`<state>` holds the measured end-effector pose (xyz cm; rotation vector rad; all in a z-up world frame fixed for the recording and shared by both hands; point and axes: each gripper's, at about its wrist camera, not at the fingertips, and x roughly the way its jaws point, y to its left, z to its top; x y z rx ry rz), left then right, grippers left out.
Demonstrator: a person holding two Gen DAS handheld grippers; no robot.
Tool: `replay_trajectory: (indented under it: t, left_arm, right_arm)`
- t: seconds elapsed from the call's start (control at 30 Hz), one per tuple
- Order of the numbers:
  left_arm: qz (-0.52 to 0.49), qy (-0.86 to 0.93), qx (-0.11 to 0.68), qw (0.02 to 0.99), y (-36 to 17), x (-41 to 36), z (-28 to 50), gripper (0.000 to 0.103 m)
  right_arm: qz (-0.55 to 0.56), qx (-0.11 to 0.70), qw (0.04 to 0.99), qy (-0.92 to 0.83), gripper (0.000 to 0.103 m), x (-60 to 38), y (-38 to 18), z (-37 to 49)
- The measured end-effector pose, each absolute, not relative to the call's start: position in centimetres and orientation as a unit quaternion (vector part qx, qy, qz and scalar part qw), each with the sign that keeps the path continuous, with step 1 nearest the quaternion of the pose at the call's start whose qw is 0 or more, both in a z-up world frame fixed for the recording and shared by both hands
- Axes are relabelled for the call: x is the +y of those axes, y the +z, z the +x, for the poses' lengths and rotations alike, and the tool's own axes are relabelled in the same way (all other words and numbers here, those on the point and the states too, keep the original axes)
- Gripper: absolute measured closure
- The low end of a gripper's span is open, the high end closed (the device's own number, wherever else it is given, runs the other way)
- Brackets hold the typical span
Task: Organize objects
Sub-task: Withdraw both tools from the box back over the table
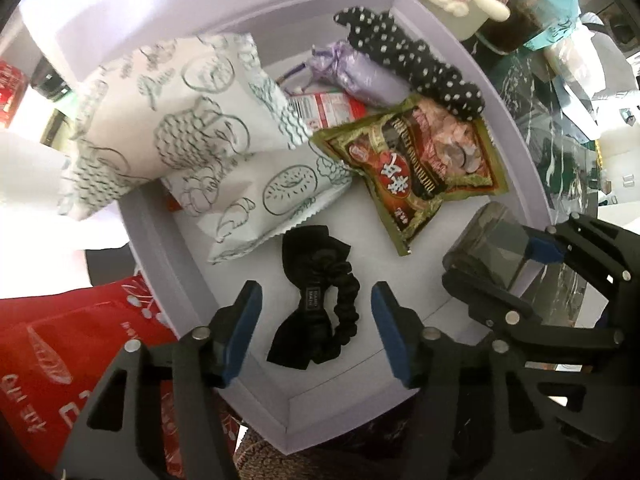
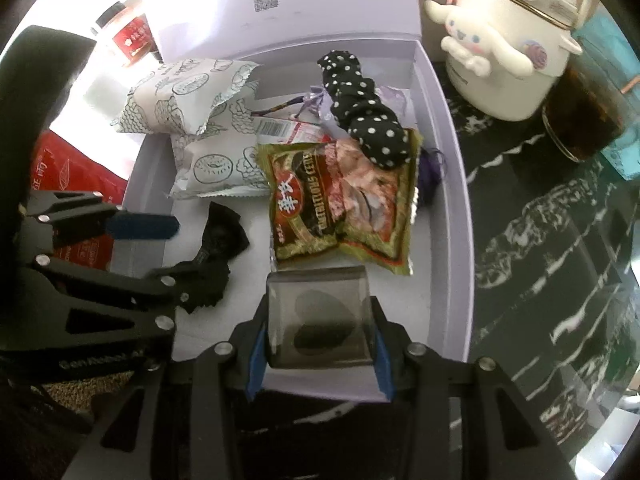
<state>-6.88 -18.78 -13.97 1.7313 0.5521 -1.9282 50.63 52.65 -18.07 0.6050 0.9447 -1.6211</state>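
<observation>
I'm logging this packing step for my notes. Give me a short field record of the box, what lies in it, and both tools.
container: lavender box, lid open
contents: black bow scrunchie, polka-dot scrunchie, green snack packet, two printed white pouches
left tool: open, over the black bow scrunchie, pads not touching it
right tool: shut on smoky clear case, held over the box's near end
beside box: white character pot

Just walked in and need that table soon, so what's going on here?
A person is packing small items into a lavender box. The left tool stands open over a black bow scrunchie lying on the box floor. The right tool is clamped on a smoky clear case, held above the box's near end. Snack packets already lie inside.
</observation>
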Motion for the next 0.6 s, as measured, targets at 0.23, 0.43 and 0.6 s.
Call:
replay_trajectory:
  t: [0.23,0.43,0.6]
  left_arm:
    - [0.607,-0.709,0.219,0.283,-11.1,-17.5,-7.2,0.037]
    - [0.588,-0.728,0.207,0.285,-8.3,-17.1,-6.3,0.034]
    - [0.573,-0.746,0.192,0.280,-5.0,-16.7,-7.6,0.033]
  right_arm:
    - [0.212,0.397,0.564,-0.692,0.046,54.5,-16.3,51.8]
    - [0.189,0.396,0.565,-0.698,0.046,57.3,-15.3,53.2]
    - [0.173,0.386,0.567,-0.707,0.046,58.3,-13.6,53.8]
